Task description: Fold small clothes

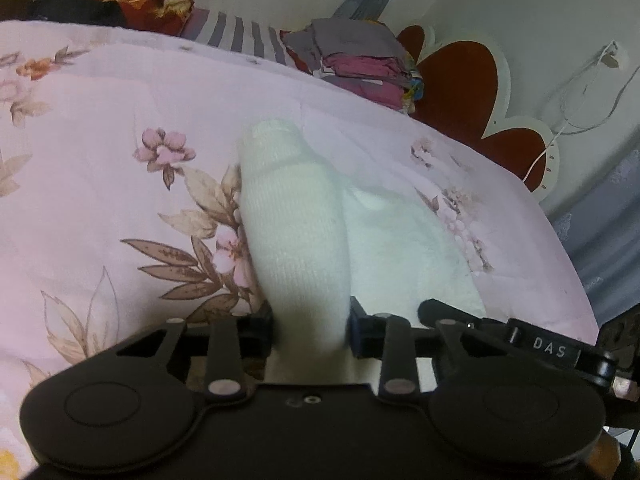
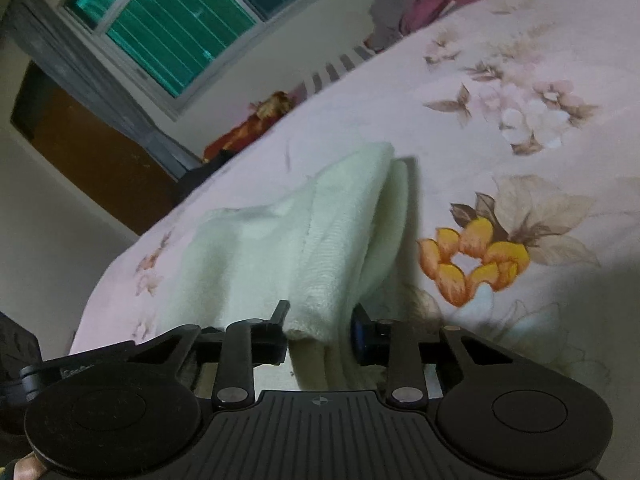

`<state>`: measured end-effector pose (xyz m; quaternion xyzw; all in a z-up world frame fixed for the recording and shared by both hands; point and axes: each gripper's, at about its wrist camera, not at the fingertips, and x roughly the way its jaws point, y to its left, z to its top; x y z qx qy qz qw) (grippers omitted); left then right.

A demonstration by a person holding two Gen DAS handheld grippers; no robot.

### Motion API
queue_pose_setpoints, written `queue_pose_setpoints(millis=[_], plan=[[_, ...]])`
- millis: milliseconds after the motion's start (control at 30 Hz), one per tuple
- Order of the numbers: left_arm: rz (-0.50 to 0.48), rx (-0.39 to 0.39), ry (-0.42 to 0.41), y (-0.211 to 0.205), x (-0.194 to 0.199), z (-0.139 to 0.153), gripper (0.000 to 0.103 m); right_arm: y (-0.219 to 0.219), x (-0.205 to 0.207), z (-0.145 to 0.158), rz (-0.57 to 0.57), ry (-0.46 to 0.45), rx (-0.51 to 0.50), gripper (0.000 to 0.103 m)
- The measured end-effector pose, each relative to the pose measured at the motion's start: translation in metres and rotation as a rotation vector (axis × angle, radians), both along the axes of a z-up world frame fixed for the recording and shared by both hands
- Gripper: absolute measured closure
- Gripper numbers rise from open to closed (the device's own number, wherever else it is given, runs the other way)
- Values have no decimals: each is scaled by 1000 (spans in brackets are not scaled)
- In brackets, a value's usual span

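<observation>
Pink floral bedding (image 1: pixel 120 128) covers the bed that fills both views, printed with brown leaves and pale blossoms, and with an orange flower (image 2: pixel 474 258) near the right gripper. Behind the bed in the left wrist view stand a stack of folded clothes (image 1: pixel 360 64), a red cushion (image 1: pixel 136 6) and a red, cloud-shaped headboard (image 1: pixel 460 84) against the white wall. The right wrist view shows a window (image 2: pixel 176 28) with green slats.

A small white knitted garment (image 1: pixel 292 224) lies on the bedding in the middle of the left view. One rolled or bunched part of it runs lengthwise away from the left gripper (image 1: pixel 312 332), its rounded far end pointing toward the stack of clothes. A flatter part of the same white cloth spreads on the bed to the right of that roll.

The left gripper points downward at the bed, and its two black fingers are clenched on the near end of the roll, pads pressing both sides.

In the right wrist view the white cloth (image 2: pixel 280 248) rises as a ridge from the right gripper (image 2: pixel 320 340) toward the window side, with a flat part lying to its left. That gripper is tilted, so the bed slants across the frame, and its fingers are pinched on the near edge of the ridge. A bit of a hand (image 2: pixel 24 470) shows at the lower left corner.
</observation>
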<state>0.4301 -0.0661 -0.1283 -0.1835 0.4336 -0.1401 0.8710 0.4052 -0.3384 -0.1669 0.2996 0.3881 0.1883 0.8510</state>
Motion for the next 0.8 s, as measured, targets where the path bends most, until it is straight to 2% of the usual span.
queue_pose_setpoints(millis=[233,400,533,800], plan=[[-7,29,-41,5,-13,25,71,9,-10,26,34,-40,17,73],[21,40,-67,32,-28,46,71,35,-14,44,61,-61,45,73],[52,51,-83,67,-43,59,71,66,-19,57,92,-75,58,73],[94,46,-109,171,-68,74,71,169,-35,80,155,-107,54,73]])
